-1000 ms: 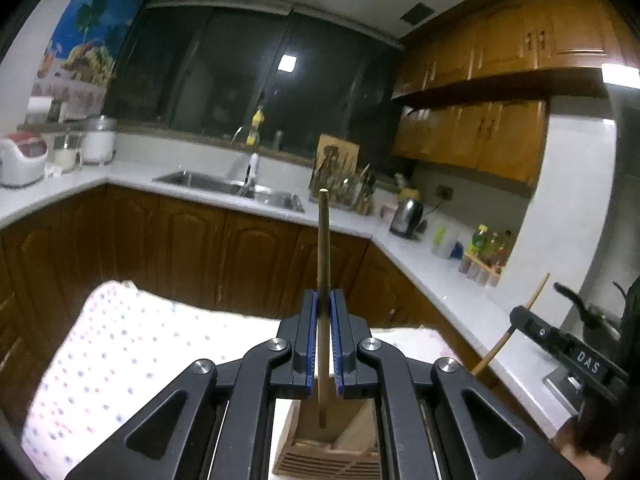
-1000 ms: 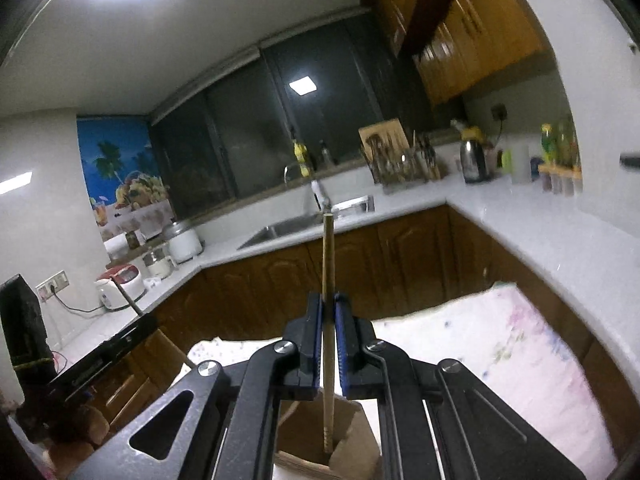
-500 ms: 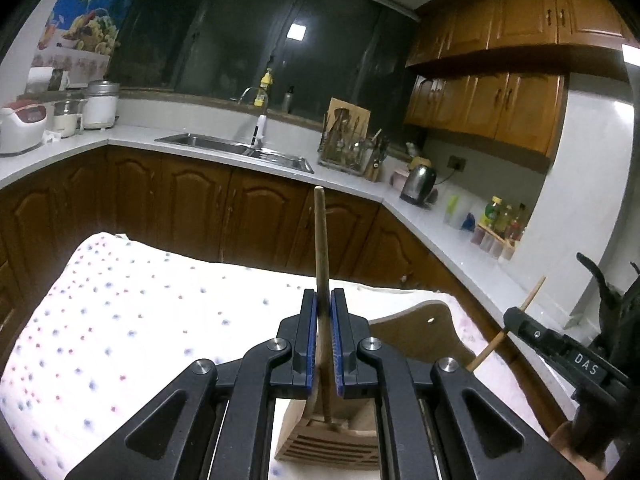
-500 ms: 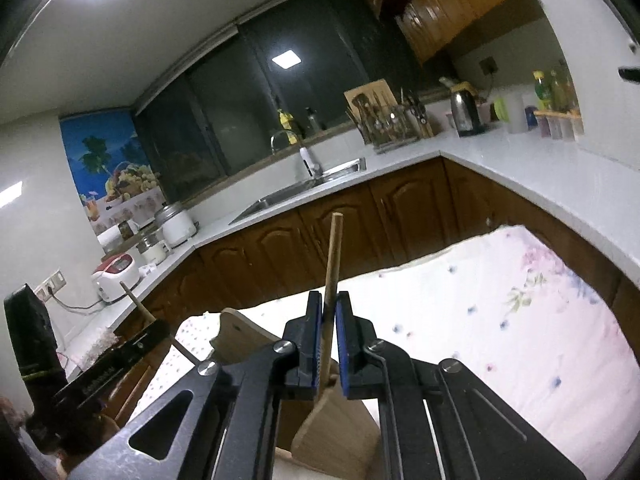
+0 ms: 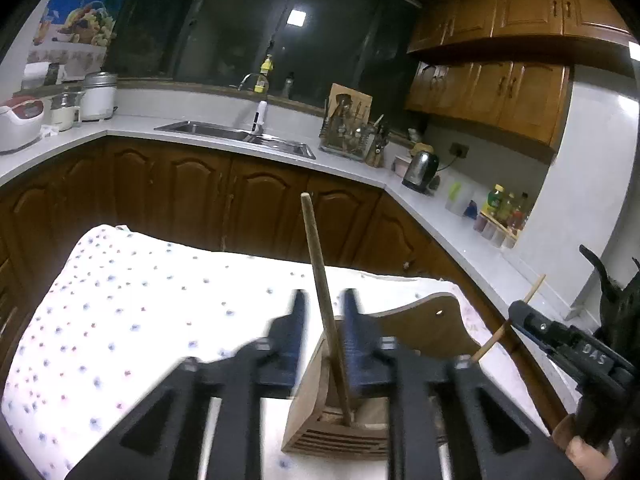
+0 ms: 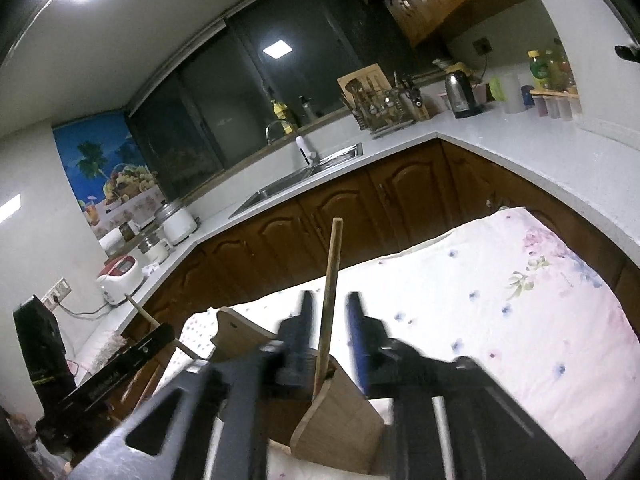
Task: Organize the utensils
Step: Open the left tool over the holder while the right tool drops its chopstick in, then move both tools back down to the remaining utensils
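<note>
A wooden utensil holder (image 5: 320, 420) stands on the dotted tablecloth (image 5: 140, 312); it also shows in the right wrist view (image 6: 340, 412). My left gripper (image 5: 322, 316) is open, its fingers apart on either side of a wooden stick (image 5: 320, 280) that stands in the holder. My right gripper (image 6: 330, 316) is open too, with a second wooden stick (image 6: 330, 288) leaning in the holder between its fingers. The right gripper also shows at the right edge of the left wrist view (image 5: 560, 344), and the left gripper at the left edge of the right wrist view (image 6: 108, 376).
A wooden board (image 5: 424, 328) rises behind the holder. Brown cabinets and a white counter (image 5: 360, 168) with a sink (image 5: 236, 136), kettle (image 5: 420, 168) and utensil rack (image 5: 348, 136) wrap around the table.
Both grippers were shut on their sticks above the holder. They lowered, and both jaws have now opened, leaving the sticks standing in the holder.
</note>
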A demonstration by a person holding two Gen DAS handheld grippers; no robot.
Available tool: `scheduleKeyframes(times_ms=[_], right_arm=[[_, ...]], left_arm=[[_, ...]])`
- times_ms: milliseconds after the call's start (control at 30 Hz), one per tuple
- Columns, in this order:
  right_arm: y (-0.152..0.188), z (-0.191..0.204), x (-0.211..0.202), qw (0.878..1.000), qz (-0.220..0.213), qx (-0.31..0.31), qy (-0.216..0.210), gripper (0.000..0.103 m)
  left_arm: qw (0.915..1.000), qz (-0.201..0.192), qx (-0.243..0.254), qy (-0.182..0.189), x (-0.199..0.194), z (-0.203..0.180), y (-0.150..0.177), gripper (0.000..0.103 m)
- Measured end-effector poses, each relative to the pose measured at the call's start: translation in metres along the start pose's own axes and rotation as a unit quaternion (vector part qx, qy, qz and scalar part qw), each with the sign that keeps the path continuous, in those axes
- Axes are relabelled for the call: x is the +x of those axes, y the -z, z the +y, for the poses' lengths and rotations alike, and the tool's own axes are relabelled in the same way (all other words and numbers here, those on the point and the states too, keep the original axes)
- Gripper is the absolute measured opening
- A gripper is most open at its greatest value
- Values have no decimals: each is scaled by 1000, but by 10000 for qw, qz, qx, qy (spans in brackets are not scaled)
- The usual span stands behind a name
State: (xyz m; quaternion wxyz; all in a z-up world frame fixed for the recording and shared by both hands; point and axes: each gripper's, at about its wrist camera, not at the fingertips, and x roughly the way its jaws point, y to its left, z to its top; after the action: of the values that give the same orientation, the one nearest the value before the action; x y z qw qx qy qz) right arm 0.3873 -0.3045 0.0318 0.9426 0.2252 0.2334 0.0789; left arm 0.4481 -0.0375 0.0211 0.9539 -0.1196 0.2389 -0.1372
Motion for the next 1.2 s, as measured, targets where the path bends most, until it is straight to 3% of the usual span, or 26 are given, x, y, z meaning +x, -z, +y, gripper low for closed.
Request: scheduleKeyframes(times_ms=[33,67,100,200,267,533,900,1200], right_arm=[[-1,-1,-2,10000,-30,22,-44,56],[-1,-1,-6,9999,-95,41,-60,70],[-1,-2,-11,9998,-179,49,-50,72],[-1,-2,-22,9996,-245,108,-56,79],[1,-5,-32,9993,-275,228,-118,85],[20,-2,-82,9989,-276,310,-200,92],[60,25,-158,9996,-219,-55,-194,92],[93,29,-203,9998,-32,-186,-64,92]], left_arm=[[10000,-31,4,-30,-3,0,-1,46],[10000,-81,18,-31,-6,-1,1,48],[9999,-124,43,-36,-11,-1,1,51],[9999,-102,42,-93,-25,1,5,78],[9998,-133,-22,-151,-39,5,10,80],[9985,10,-470,-290,-112,24,34,87],[9985,62,-435,-340,-220,26,74,89],[9981,223,-422,-400,-277,32,100,89]])
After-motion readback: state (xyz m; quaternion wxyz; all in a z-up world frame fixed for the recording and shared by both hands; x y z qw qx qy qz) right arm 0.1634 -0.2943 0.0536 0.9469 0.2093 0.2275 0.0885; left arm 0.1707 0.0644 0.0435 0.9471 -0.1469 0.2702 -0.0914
